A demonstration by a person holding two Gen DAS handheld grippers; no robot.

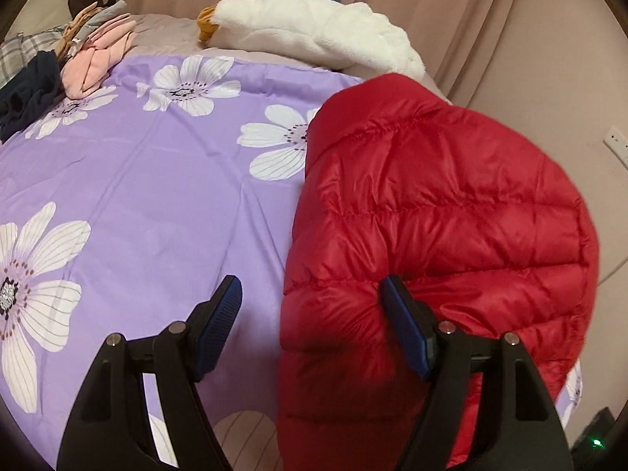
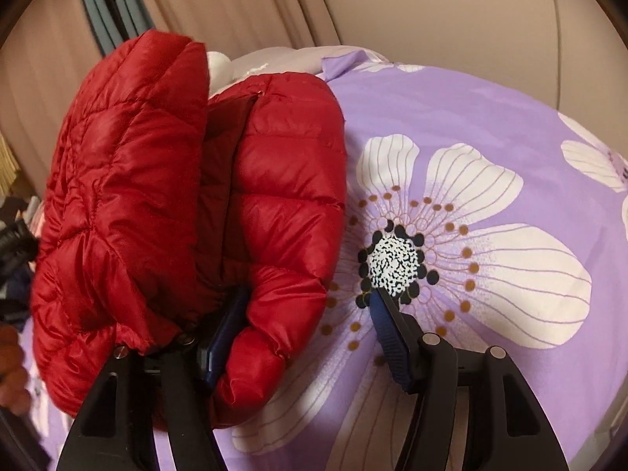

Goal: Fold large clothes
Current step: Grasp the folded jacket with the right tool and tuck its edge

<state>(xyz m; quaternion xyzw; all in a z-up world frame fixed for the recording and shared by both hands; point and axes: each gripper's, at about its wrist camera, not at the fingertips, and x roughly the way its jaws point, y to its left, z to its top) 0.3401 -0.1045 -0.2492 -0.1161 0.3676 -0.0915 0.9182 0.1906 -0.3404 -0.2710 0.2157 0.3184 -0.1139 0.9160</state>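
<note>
A red quilted puffer jacket (image 1: 439,212) lies bunched on the purple flowered bedspread (image 1: 149,180), at the right of the left wrist view. My left gripper (image 1: 310,294) is open; its right finger (image 1: 404,325) presses against the jacket's near edge and its left finger is over bare bedspread. In the right wrist view the jacket (image 2: 137,196) is folded in thick layers at the left. My right gripper (image 2: 310,306) is open; its left finger (image 2: 223,337) is tucked between jacket folds, its right finger over a white flower (image 2: 451,243).
A white plush goose (image 1: 314,35) lies at the far edge of the bed. A pile of pink, grey and dark folded clothes (image 1: 78,62) sits at the far left. Beige curtains (image 1: 471,19) hang behind. A person's hand (image 2: 11,373) shows at the left edge.
</note>
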